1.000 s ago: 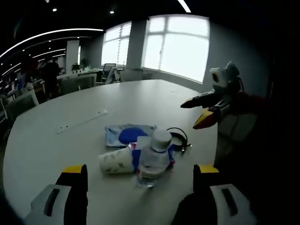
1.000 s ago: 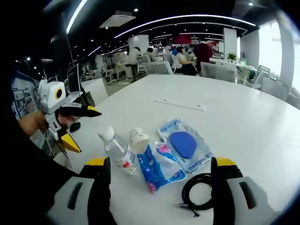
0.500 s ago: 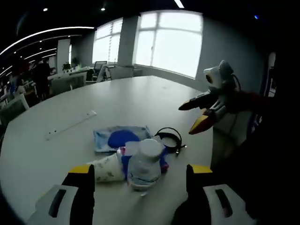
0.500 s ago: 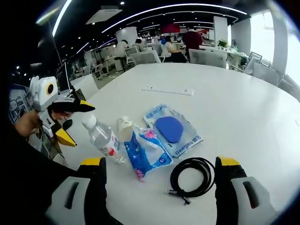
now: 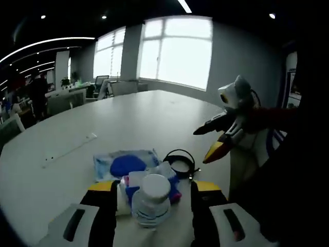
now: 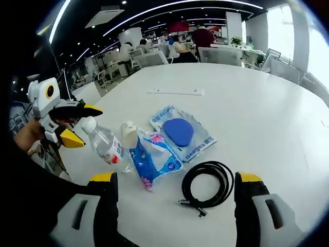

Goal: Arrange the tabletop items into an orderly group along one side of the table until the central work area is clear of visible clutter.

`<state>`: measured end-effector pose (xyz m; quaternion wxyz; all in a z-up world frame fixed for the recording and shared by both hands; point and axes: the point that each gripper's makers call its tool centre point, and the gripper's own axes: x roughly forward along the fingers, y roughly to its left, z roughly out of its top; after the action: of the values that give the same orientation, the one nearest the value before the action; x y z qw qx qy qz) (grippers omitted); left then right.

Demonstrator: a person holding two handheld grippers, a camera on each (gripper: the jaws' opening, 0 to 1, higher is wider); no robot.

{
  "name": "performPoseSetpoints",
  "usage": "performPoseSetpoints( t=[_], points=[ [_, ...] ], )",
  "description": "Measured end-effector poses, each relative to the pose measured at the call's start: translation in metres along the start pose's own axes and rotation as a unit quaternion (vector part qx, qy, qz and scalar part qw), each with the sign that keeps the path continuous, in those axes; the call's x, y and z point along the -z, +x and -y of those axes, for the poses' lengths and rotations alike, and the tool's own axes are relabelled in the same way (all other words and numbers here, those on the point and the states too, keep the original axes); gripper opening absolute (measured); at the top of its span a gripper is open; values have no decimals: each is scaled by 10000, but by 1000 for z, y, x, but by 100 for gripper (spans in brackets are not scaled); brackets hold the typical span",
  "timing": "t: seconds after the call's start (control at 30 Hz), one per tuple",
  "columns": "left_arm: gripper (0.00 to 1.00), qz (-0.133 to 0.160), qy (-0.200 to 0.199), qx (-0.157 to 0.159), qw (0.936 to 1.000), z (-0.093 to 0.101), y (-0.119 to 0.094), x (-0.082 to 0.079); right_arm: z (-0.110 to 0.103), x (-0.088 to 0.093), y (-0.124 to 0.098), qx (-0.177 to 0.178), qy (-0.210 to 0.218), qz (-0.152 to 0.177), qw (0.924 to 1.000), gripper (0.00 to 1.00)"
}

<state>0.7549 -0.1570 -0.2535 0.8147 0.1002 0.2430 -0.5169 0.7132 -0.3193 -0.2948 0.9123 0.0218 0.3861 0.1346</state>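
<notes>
Plastic bottle (image 5: 152, 201) between left jaws

Your right gripper (image 6: 175, 198) hangs with jaws spread wide above the white tabletop (image 6: 257, 118). Between them lies a coiled black cable (image 6: 205, 181). Beyond sit a blue packet (image 6: 153, 160), a water bottle (image 6: 106, 146), and the other gripper (image 6: 74, 123) near the tabletop's edge.

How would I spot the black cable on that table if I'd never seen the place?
Start at the big white table and find the small heap of things near its edge: a water bottle, a paper cup and blue plastic packets. The black cable lies just beside the packets, flat on the tabletop. It is the only dark item, wound into a round coil.
</notes>
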Motion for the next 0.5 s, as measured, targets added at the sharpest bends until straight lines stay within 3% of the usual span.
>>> performPoseSetpoints(
  t=[0.23,0.5],
  points=[
    [36,-23,15,26,10000,2,2,0,6,2,3,50,70,2,10000,88],
    [23,59,-134,-267,9995,-3,3,3,7,10,7,55,17,-118,9999,87]
  ],
)
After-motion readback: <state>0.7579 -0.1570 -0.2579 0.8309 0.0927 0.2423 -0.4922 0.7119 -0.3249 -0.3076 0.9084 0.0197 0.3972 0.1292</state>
